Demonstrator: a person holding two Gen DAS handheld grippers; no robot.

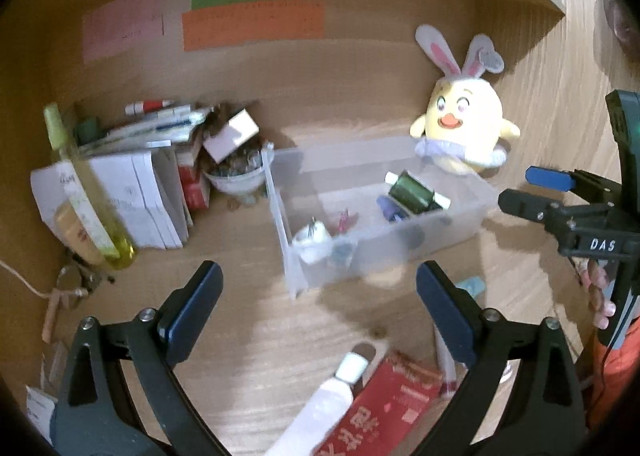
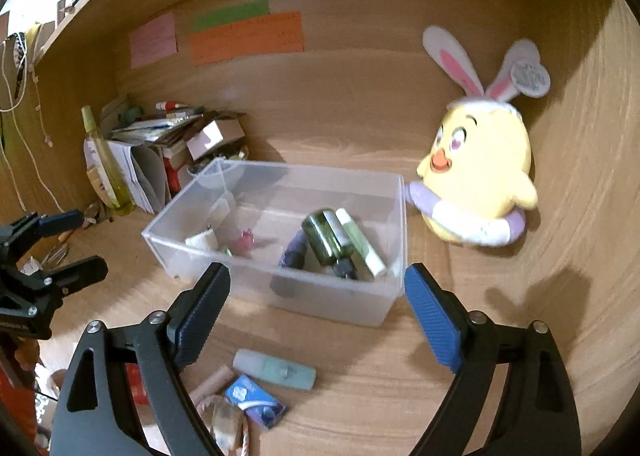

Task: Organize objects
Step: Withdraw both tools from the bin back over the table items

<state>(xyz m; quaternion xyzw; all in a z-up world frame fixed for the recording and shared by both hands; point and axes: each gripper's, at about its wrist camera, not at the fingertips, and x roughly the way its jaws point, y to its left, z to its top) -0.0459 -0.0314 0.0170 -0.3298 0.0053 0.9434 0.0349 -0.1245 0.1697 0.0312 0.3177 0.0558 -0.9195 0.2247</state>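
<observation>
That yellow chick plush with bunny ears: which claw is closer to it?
Right. The right claw hangs open just short of the yellow chick plush, across the clear bin's corner; the left claw sits further left, open.

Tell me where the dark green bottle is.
The green bottle lies on its side inside the clear bin, at its right end in the right wrist view, between a pale tube and a purple item, near the plush chick.

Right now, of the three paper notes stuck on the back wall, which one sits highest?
The green note. It sits directly above the orange note, touching its top edge, while the pink note hangs apart to their left, level with the orange one.
</observation>
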